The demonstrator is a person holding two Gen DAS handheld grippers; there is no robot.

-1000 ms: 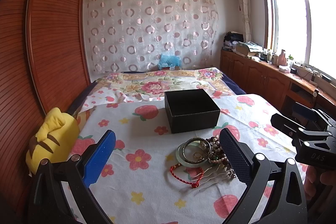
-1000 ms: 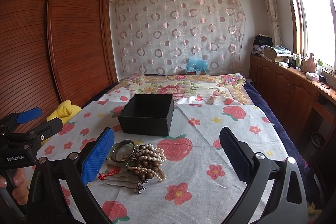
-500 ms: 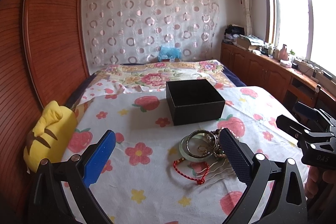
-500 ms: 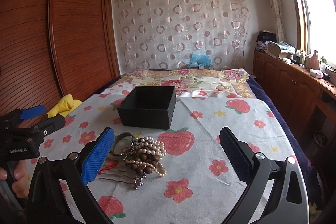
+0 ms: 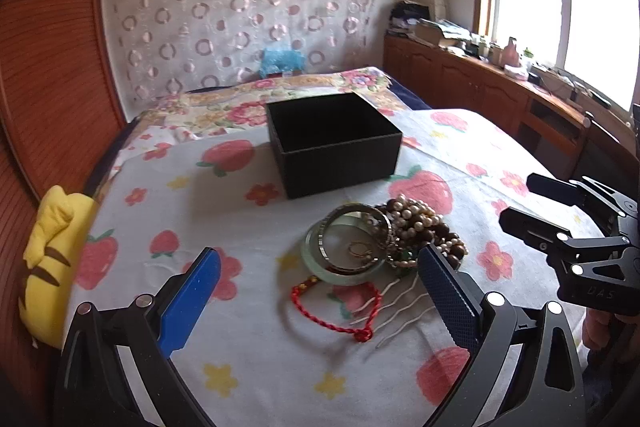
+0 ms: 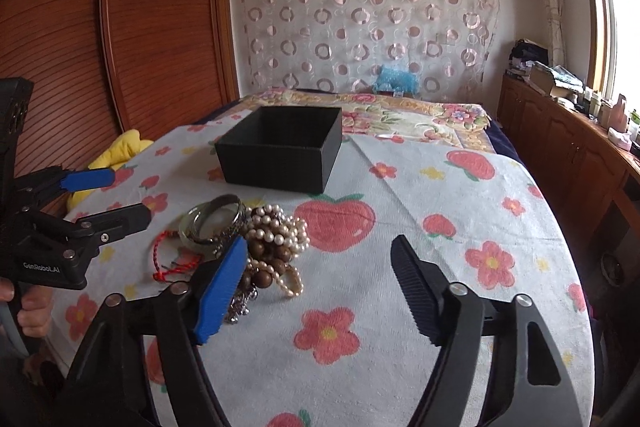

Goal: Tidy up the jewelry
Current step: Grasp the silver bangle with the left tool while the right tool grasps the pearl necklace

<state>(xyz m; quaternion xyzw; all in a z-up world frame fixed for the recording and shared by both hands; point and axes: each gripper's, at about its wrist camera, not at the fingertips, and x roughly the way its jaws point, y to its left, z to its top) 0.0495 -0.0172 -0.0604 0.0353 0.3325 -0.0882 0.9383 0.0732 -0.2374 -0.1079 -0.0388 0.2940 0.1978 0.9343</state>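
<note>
One black box (image 5: pixel 334 143), open-topped, sits beyond both tongs. One jewelry pile (image 5: pixel 384 239): bangles, pearl and wooden beads, one red cord bracelet (image 5: pixel 336 301), one hair comb (image 5: pixel 394 301). Left gripper (image 5: pixel 320 299) gapes over the cord, gripping nothing. Right gripper (image 6: pixel 320 287) has just been closing, nothing between; pile at its left pad. Only the left view shows comb teeth clearly.

On the bed (image 5: pixel 248 235), just before the open box (image 5: pixel 334 143): heap of bangles (image 5: pixel 346 247), beads (image 5: pixel 420 223), cord bracelet (image 5: pixel 336 303) and hair comb (image 5: pixel 394 301); plush toy (image 5: pixel 52 267) well left.
</note>
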